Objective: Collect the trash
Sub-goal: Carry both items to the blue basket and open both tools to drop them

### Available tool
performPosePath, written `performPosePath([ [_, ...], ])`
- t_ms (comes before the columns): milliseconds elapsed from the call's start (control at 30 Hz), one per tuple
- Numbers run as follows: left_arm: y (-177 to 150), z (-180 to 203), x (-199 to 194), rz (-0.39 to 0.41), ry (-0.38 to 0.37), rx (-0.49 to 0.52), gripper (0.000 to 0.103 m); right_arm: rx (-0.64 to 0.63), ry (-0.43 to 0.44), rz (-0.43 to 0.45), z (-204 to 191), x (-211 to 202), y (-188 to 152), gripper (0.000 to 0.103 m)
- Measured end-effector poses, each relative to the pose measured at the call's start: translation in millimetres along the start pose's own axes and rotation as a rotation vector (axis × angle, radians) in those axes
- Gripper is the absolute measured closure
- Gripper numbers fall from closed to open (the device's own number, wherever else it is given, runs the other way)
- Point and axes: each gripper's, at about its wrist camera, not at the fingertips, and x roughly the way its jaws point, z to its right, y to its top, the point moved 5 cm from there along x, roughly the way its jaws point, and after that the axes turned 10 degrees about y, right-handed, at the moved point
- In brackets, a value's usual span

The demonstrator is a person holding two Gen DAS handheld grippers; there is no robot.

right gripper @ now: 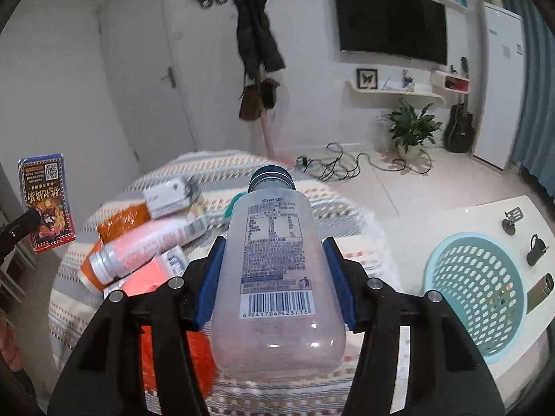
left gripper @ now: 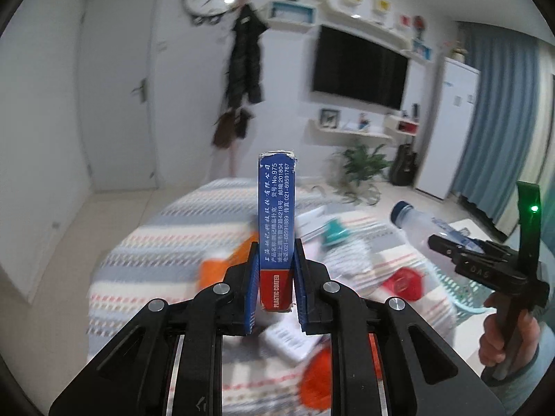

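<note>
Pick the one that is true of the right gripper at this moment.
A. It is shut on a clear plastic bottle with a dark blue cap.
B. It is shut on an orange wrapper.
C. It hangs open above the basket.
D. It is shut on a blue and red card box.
A: in the right wrist view the right gripper has its blue pads pressed against both sides of the clear plastic bottle.

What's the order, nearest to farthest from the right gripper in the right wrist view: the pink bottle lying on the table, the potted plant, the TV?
1. Pink bottle: lying on the striped table, just left of the right gripper, whose jaws hold a clear bottle.
2. Potted plant: on the floor, beyond the table, to the right.
3. TV: mounted on the far wall, upper right.
</note>
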Motion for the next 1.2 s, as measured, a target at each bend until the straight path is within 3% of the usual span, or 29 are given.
performPosePath([
  [233, 30.7, 108.6, 14.9, 0.012, -0.133, 0.110, 0.087, 0.085, -0.123, 0.087, 76.9, -38.9, 2.2, 0.050],
  [400, 28.9, 197.0, 43.6, -0.038, -0.253, 0.185, 0.087, 0.200, -0.215, 0.092, 155.0, -56.4, -15.0, 0.050],
  [533, 13.1, 259.2, 70.7, -0.115, -0.364, 0.195, 0.087, 0.296, -0.298, 0.064, 217.7, -63.5, -37.0, 0.050],
  [733, -24.8, 332.9, 114.7, -0.231, -0.503, 0.207, 0.087, 0.404, -0.368, 0.000, 278.7, -59.6, -74.5, 0.050],
  [1067, -84.1, 403.2, 167.4, -0.393, -0.557, 0.250, 0.086, 0.514, -0.387, -0.087, 326.9, -39.8, -119.3, 0.050],
  [1133, -90.0, 406.2, 170.0, -0.409, -0.566, 0.256, 0.079, 0.529, -0.386, -0.083, 332.5, -39.1, -122.2, 0.050],
  [1167, -91.8, 406.4, 171.6, -0.416, -0.561, 0.255, 0.057, 0.531, -0.386, -0.078, 332.3, -39.0, -120.8, 0.049],
  [1200, -91.3, 403.7, 170.2, -0.414, -0.554, 0.248, 0.046, 0.532, -0.388, -0.074, 333.4, -39.7, -120.6, 0.047],
])
